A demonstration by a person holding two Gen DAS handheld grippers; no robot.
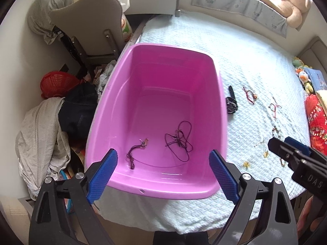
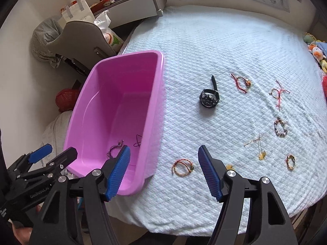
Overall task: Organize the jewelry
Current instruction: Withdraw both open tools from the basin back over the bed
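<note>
A pink plastic tub (image 1: 206, 61) stands on the bed's left edge; it also shows in the right wrist view (image 2: 157, 94). Inside lie a dark cord necklace (image 1: 180, 140) and a small dark bracelet (image 1: 137, 151). My left gripper (image 1: 163, 173) is open and empty above the tub's near rim. My right gripper (image 2: 163, 170) is open and empty above a red-and-yellow woven bracelet (image 2: 182, 167). On the blanket lie a black watch (image 2: 209, 97), a red string bracelet (image 2: 241, 82), a pink string bracelet (image 2: 278, 92), a beaded bracelet (image 2: 281, 129), a thin chain with a yellow pendant (image 2: 259, 149) and a small gold bracelet (image 2: 290, 161).
The pale blue blanket (image 2: 224, 40) covers the bed. A grey chair (image 1: 90, 24), a red basket (image 1: 56, 83) and heaped clothes (image 1: 45, 134) crowd the floor left of the bed. Stuffed toys (image 1: 304, 75) and a red pillow (image 1: 316, 120) lie at the right.
</note>
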